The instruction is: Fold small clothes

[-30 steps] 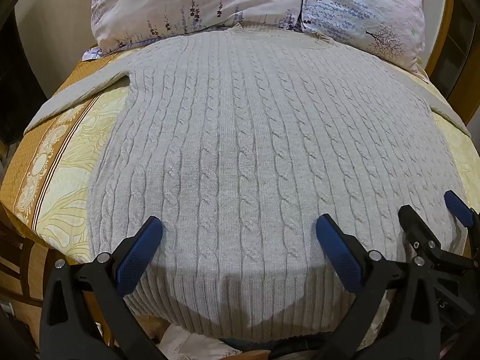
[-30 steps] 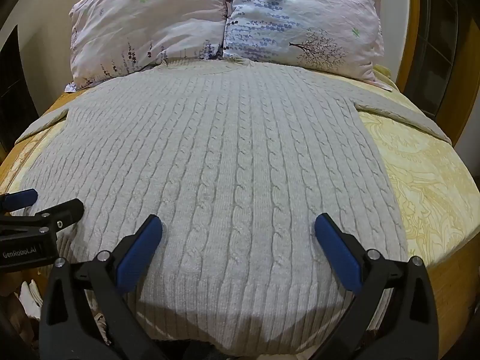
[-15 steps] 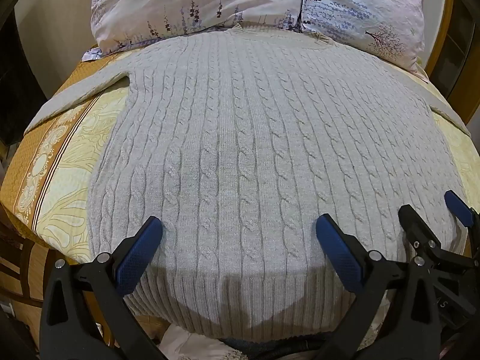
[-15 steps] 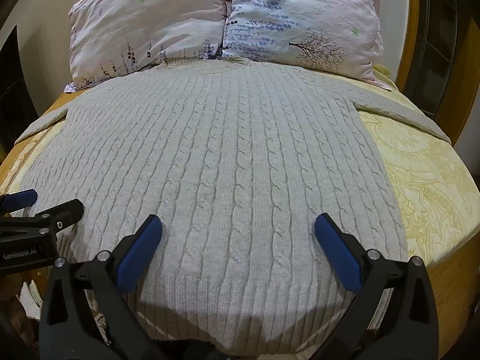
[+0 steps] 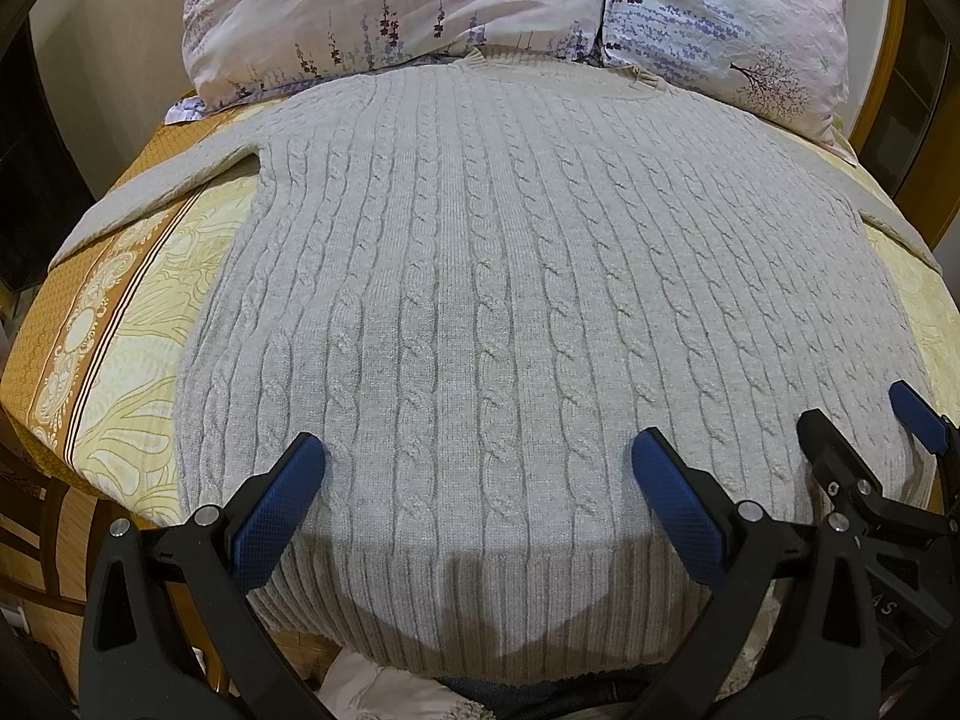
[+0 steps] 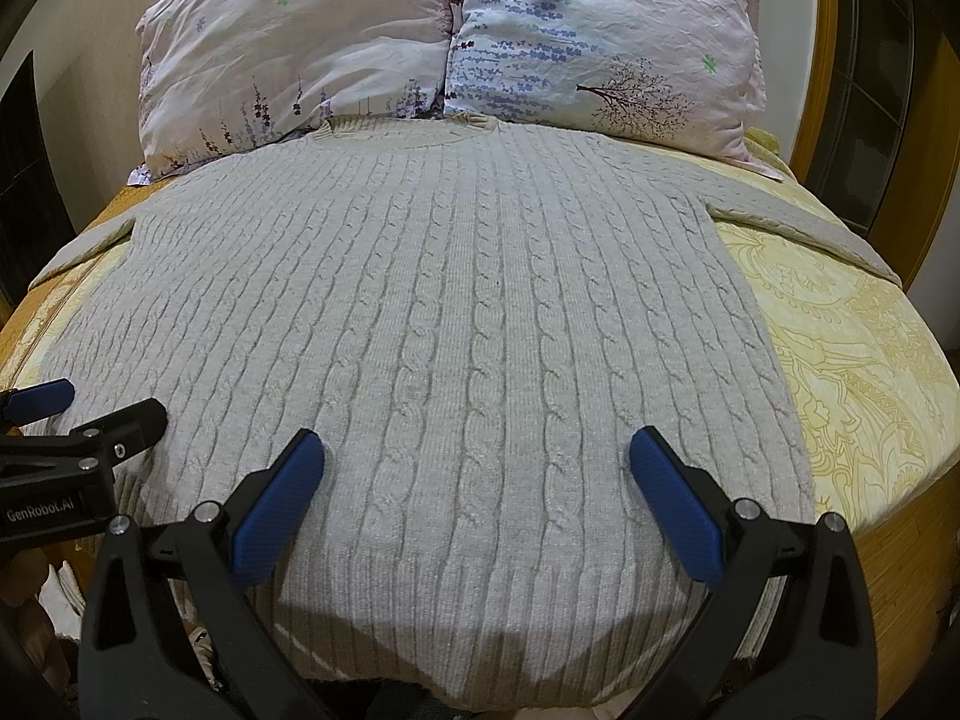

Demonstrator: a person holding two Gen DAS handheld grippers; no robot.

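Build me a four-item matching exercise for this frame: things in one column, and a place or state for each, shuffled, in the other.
Things:
1. sweater
2. pillows
3. left gripper
4. right gripper

Places or states:
a. propped at the far end, beyond the collar
b. jaws open over the hem's left half
c. spread flat, sleeves out to the sides
d. jaws open over the hem's right half

Pairs: 1-c, 2-a, 3-b, 4-d

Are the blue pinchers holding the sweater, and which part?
Nothing is held. The left hand-held gripper and right hand-held gripper are both wide open above the sweater, near its bottom hem.
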